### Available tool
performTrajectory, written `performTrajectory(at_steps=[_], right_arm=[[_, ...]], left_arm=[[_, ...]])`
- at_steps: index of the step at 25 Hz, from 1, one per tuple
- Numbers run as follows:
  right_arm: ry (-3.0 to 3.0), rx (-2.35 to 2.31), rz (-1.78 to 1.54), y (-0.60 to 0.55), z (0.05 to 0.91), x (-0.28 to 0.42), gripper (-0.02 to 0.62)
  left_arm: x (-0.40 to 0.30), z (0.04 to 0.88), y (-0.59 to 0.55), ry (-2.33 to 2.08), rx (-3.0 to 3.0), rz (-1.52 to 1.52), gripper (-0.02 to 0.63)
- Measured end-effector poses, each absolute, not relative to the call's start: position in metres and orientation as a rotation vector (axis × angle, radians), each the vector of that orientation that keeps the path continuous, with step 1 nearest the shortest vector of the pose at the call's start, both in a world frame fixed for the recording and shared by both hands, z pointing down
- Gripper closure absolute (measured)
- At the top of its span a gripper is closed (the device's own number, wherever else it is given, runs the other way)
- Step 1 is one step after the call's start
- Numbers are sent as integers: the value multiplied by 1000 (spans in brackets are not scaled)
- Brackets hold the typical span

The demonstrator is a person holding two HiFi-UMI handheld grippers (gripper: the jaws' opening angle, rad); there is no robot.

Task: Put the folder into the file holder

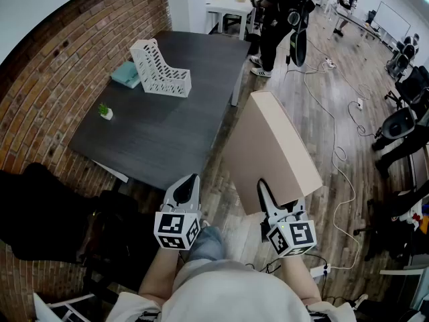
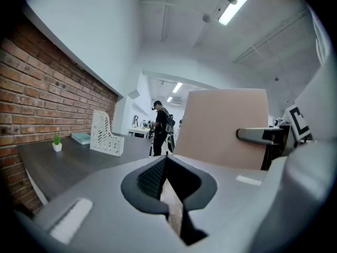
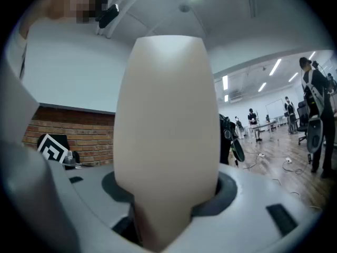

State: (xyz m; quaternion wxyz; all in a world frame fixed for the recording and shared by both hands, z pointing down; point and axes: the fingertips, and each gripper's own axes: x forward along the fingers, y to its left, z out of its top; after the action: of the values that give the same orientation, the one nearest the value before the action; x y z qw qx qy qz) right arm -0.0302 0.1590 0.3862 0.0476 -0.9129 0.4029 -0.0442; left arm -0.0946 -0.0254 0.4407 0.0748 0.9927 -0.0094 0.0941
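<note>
A thick tan folder (image 1: 273, 151) stands on edge in the air over the wooden floor, right of the dark table (image 1: 154, 136). My right gripper (image 1: 265, 188) is shut on the folder's near lower edge, and in the right gripper view the folder (image 3: 166, 125) fills the space between the jaws. My left gripper (image 1: 190, 180) hovers at the table's near corner, shut with nothing in it; its jaws (image 2: 164, 166) meet in the left gripper view. The white perforated file holder (image 1: 159, 69) stands upright at the table's far left, well ahead of both grippers.
A teal book (image 1: 125, 74) lies behind the file holder, and a small potted plant (image 1: 105, 111) sits by the brick wall. A person in dark clothes (image 1: 278, 19) stands past the table's far end. Cables (image 1: 338, 113) cross the floor; office chairs (image 1: 402, 123) stand at the right.
</note>
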Motion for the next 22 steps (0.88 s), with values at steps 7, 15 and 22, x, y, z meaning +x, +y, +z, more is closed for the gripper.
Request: performTrajectory(at_steps=[7, 15, 22], right_arm=[[1178, -2814, -107, 252, 391, -142, 331], [1207, -2829, -109, 281, 388, -205, 331], [1242, -2807, -69, 279, 378, -224, 332]], left_arm=[[-213, 465, 78, -18, 2941, 353, 597], [-283, 445, 103, -48, 2929, 275, 597], [-302, 432, 101, -58, 2932, 241, 595]])
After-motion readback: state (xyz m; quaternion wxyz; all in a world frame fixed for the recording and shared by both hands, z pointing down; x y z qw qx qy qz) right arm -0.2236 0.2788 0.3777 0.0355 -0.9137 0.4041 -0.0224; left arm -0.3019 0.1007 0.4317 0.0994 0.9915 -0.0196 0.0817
